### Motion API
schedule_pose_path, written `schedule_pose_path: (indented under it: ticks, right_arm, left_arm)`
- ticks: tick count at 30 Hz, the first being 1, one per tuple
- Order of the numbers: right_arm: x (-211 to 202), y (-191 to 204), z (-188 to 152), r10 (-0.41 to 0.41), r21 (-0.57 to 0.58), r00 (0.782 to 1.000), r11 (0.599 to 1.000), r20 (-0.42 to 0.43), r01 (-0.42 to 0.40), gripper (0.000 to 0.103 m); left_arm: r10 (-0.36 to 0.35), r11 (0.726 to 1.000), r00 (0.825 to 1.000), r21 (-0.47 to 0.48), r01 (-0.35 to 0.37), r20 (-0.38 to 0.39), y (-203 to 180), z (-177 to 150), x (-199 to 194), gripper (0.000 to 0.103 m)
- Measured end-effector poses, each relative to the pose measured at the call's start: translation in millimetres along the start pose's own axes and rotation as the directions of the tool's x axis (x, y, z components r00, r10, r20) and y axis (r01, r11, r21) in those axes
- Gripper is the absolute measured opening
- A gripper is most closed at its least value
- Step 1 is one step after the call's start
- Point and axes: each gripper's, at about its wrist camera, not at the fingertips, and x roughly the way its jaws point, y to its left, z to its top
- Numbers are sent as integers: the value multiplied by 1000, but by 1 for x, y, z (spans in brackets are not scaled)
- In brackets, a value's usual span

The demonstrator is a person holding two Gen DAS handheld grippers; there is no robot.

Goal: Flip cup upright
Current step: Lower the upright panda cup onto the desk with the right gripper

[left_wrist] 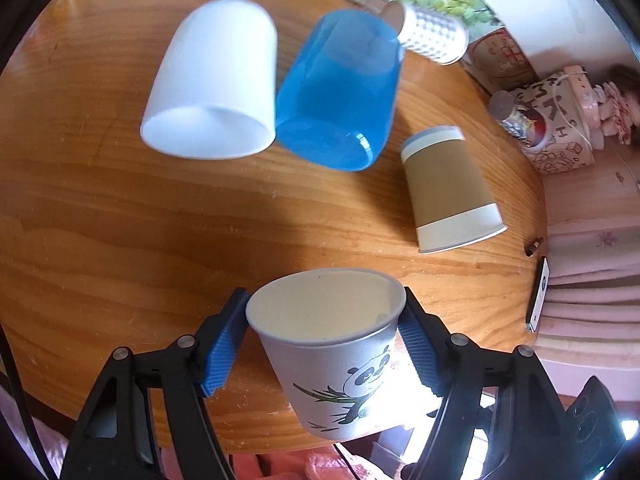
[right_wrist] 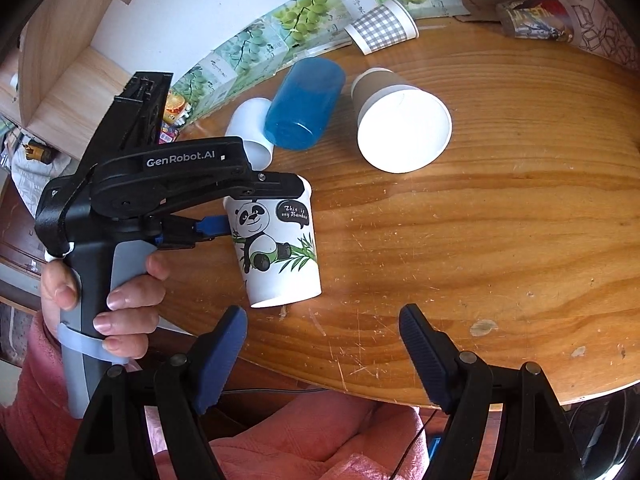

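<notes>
Two grippers: left one clamped on a cup, right one empty.
Left gripper (left_wrist: 324, 340): blue ribbed pads pressed against opposite sides of the panda paper cup (left_wrist: 340, 364) just under its rim; seen side-on from the right wrist view (right_wrist: 224, 208) as a black body marked "GenRobot.AI", gripped by the left hand (right_wrist: 108, 300).
Panda paper cup: white, printed with a panda, bamboo and a speech bubble reading "This is my Bamboo"; mouth upward, body slightly tilted; base at or just above the near part of the wooden table (left_wrist: 120, 220), contact not discernible.
Right gripper (right_wrist: 322, 356): jaws spread wide, nothing between them, positioned over the near table edge just in front of the panda paper cup (right_wrist: 276, 248).
Brown-banded paper cup (left_wrist: 450, 188): on its side at mid-table, right of centre, white mouth toward the near edge.
Blue translucent plastic cup (left_wrist: 340, 92): on its side farther back, touching the white plastic cup (left_wrist: 216, 80) lying on its left.
Checked paper cup (left_wrist: 428, 34): on its side near the far edge, just beyond the blue one.
Far edge: grape-patterned wall covering (right_wrist: 312, 4); printed can (right_wrist: 536, 16) on its side at the far right.
</notes>
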Motion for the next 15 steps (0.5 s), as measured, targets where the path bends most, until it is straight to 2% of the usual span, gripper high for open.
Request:
schedule_pose_path:
  ticks: [6,9,11,13,15]
  right_arm:
    - [-1,5,0,-4,-6,1000,1000,7,4,79]
    - [-5,9,0,-10,-17,1000,1000,20,11,79]
    - [-7,10,0,-15,-21,999,1000,31,16,79]
    - [-9,9,0,-20,-19,999,1000,39,21,79]
    - [-11,7,0,-23,-11,999,1000,45,23,79]
  left_arm:
    - [-47,992,995,117,37,86,-16,-1,-24,75]
    - [-18,982,989,190,-10,147,-30,-1,-37,75]
    - [20,970,978,233,-69,207,-37,-3,-45,76]
    - [44,954,959,273,-123,280,-42,-6,-51,76]
    - [53,941,931,296,-167,360,-45,-10,-56,76]
